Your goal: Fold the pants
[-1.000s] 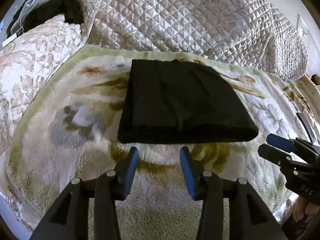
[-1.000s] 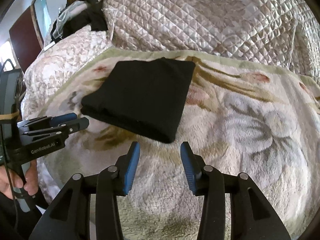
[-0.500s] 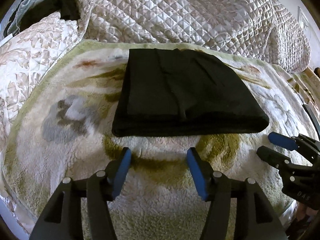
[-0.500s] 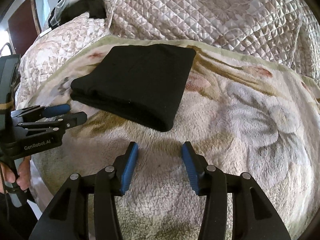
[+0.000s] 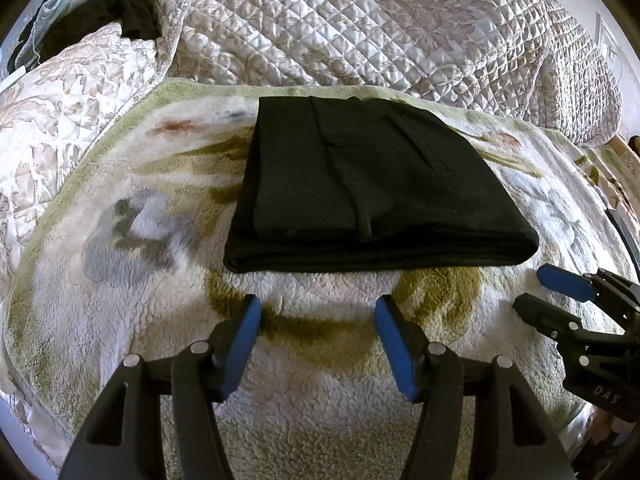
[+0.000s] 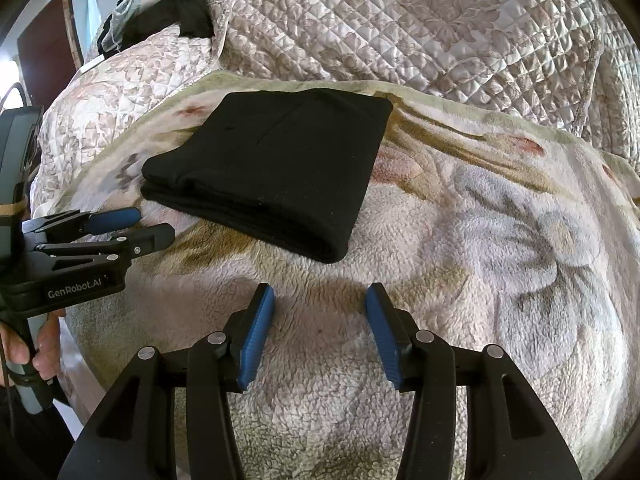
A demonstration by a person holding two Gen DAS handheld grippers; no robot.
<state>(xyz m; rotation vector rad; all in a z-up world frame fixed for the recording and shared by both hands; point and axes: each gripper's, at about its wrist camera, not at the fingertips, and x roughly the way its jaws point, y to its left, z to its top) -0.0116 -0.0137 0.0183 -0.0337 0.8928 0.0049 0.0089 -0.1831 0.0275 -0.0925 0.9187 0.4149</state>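
pants [image 5: 372,188] sit folded on blanket [image 5: 132,216] | left gripper [image 5: 318,316] spread, empty | right gripper [image 6: 320,300] spread, empty | both backed off, looks done

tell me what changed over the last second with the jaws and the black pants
The left gripper has just been opening its jaws, clearly wider than a second ago, with nothing between them. The right gripper widened only slightly, also empty. Nothing was taken hold of or let go. The folded black pants lie as before on the fleece blanket, untouched.
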